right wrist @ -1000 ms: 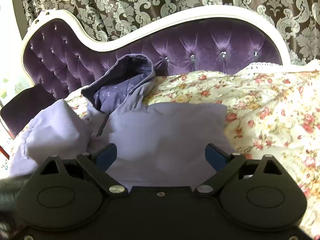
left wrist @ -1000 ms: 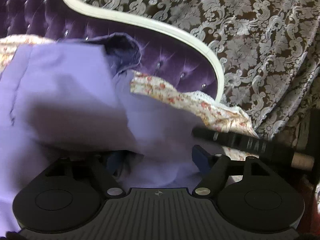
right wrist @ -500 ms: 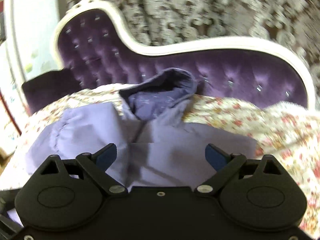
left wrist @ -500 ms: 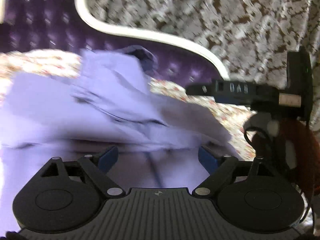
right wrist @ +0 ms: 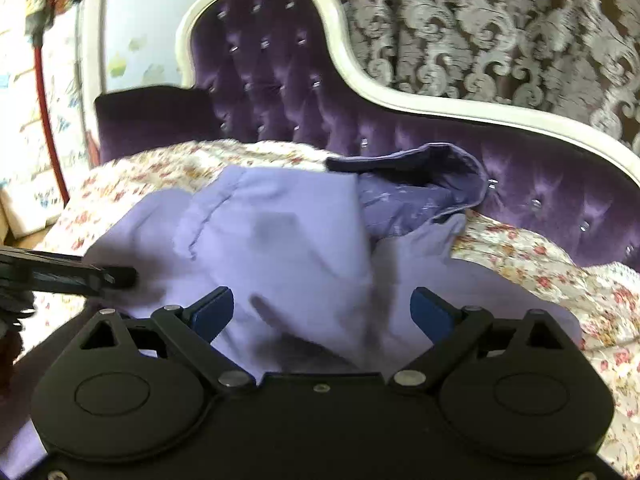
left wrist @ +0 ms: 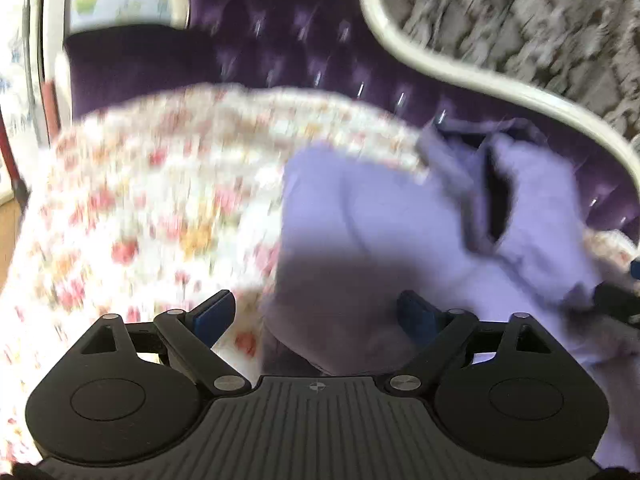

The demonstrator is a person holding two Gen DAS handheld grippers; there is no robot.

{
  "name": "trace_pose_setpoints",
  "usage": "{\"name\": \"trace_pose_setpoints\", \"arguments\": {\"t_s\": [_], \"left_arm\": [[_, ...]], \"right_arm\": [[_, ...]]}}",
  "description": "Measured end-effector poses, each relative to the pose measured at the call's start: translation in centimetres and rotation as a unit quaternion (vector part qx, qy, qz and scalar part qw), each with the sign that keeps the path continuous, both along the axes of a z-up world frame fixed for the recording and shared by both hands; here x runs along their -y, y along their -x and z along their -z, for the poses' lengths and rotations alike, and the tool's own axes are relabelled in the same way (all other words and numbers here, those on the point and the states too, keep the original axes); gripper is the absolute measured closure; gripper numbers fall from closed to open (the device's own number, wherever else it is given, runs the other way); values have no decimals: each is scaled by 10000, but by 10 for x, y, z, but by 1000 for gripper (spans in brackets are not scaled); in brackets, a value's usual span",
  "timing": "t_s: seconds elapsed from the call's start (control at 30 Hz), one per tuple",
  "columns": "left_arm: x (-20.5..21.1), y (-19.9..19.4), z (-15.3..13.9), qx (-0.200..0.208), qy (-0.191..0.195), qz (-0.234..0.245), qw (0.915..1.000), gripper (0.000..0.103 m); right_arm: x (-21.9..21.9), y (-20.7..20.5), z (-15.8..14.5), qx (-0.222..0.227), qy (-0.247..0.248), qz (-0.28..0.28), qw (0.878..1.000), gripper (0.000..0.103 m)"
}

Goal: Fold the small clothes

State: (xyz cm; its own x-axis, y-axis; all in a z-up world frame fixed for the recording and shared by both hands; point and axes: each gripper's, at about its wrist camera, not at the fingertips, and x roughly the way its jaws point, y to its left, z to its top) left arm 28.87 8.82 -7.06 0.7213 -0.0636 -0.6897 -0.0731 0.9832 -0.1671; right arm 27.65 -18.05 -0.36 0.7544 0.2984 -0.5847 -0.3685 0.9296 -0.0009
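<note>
A small lilac hooded jacket [right wrist: 280, 232] lies on a floral bedspread [right wrist: 560, 276], its dark-lined hood [right wrist: 424, 184] toward the headboard. One side panel is folded over the body. My right gripper [right wrist: 322, 308] is open and empty, just above the jacket's near hem. My left gripper [left wrist: 316, 314] is open and empty over the jacket's left edge [left wrist: 360, 216], where it meets the bedspread [left wrist: 160, 200]. The left wrist view is motion-blurred. The left gripper's finger also shows in the right wrist view [right wrist: 80, 274], at the jacket's left side.
A purple tufted headboard [right wrist: 280, 80] with a white frame runs behind the bed, with patterned curtains [right wrist: 500, 20] beyond. A dark purple cushion [right wrist: 152, 116] sits at the back left. A wall with stickers and a red pole [right wrist: 44, 100] are at far left.
The left gripper has let go of the jacket panel, opened and swung left. The panel now lies folded over the body. The right gripper has shifted left, still open.
</note>
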Motion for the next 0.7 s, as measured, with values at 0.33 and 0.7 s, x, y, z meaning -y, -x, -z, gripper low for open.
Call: {"name": "trace_pose_setpoints", "arguments": {"t_s": [0.33, 0.7], "left_arm": [[-15, 6, 12, -60, 457, -111, 9989, 4], [-18, 8, 14, -37, 453, -113, 9989, 4]], "right_arm": [[-59, -5, 27, 449, 1114, -280, 9924, 8], [72, -35, 19, -213, -182, 1848, 9824, 11]]}}
